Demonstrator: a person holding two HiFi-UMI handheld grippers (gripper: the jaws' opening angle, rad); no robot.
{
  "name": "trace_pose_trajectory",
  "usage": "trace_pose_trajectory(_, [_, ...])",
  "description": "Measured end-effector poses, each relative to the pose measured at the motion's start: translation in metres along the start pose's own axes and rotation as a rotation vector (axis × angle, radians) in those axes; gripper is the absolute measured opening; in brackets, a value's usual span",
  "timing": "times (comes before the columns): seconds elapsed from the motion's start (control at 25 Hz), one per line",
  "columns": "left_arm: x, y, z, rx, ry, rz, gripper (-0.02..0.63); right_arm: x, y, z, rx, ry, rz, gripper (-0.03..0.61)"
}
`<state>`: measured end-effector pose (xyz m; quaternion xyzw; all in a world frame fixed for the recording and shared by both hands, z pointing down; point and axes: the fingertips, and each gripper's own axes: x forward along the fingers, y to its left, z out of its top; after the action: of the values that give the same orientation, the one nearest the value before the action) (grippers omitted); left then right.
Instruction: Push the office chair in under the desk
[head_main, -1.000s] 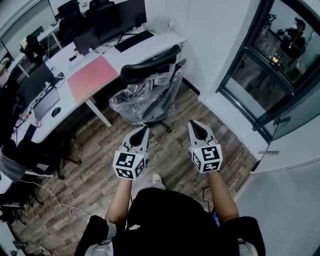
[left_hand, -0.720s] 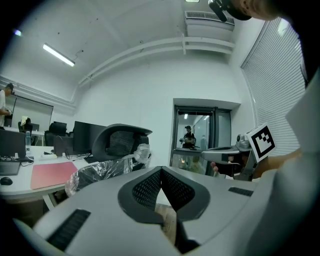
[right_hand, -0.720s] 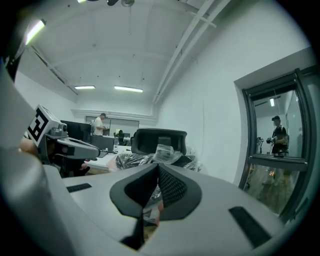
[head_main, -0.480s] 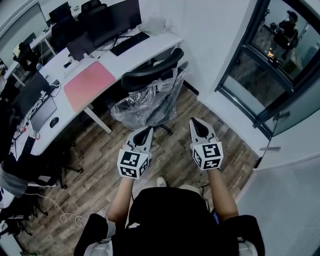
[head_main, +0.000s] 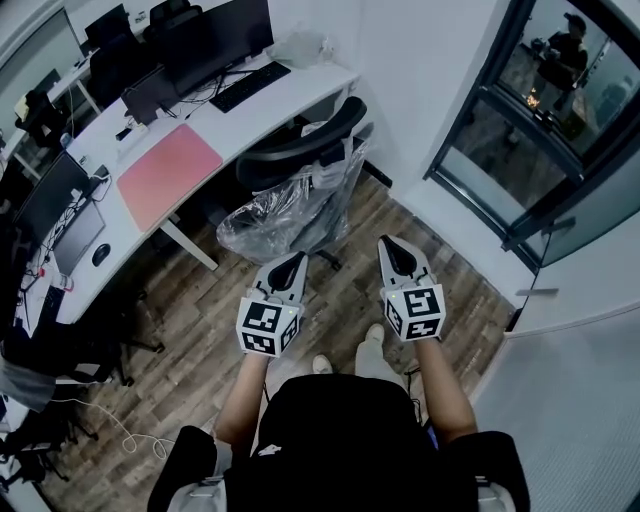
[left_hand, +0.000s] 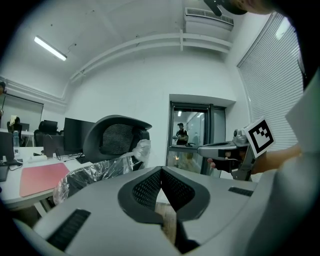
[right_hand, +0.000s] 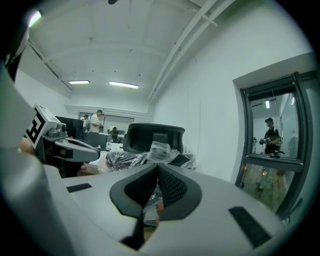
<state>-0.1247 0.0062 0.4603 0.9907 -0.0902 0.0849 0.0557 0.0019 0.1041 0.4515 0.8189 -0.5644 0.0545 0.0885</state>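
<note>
Office room: wood-plank floor (head_main: 190, 300), white walls, glazed door (head_main: 520, 130) at the right of the head view.

1. Left gripper (left_hand: 161, 169). Jaws closed tip to tip, nothing between them.
2. Right gripper (right_hand: 158, 165). Jaws likewise pressed together, empty.
The head view places both at centre frame, side by side and apart. Their marker cubes face the person and their tips point toward the chair; neither touches it.
3. Office chair (head_main: 300, 150). Upper centre of the head view, with a black curved headrest uppermost and clear plastic (head_main: 285, 215) wrapped round the body below. It stands on the floor just beside the desk's near edge, with the wrapped part out from under the top.
4. Desk (head_main: 275, 98). White, running toward the upper left. It carries a pink mat (head_main: 165, 172), keyboard (head_main: 245, 85) and monitor (head_main: 215, 40).

Shown in one view only:
- Head view: the desk-top layout and the person's shoes (head_main: 372, 345).
- Left gripper view: window blinds (left_hand: 270, 75) at the right edge, a ceiling air unit (left_hand: 208, 17), and the right gripper side-on at centre right.
- Right gripper view: people (right_hand: 95, 121) standing by far desks at left, with the left gripper side-on beside them.
</note>
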Motion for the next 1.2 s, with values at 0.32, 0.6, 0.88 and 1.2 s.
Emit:
trace_pose_trajectory(0.32, [0.025, 0.007, 0.006, 0.011, 0.007, 0.001, 0.015, 0.016, -0.018, 0.003, 0.002, -0.009, -0.001, 0.023])
trace_pose_trajectory(0.6, [0.058, 0.006, 0.014, 0.02, 0.002, 0.011, 0.015, 0.03, -0.046, 0.005, -0.002, -0.017, 0.006, 0.023])
trace_pose_trajectory(0.88, [0.089, 0.006, 0.022, 0.019, 0.001, 0.048, 0.015, 0.049, -0.082, 0.008, 0.0, -0.02, 0.024, 0.023])
trace_pose_trajectory(1.2, [0.128, 0.008, 0.028, 0.012, 0.005, 0.088, 0.015, 0.077, -0.116, 0.01, 0.002, -0.023, 0.063, 0.023])
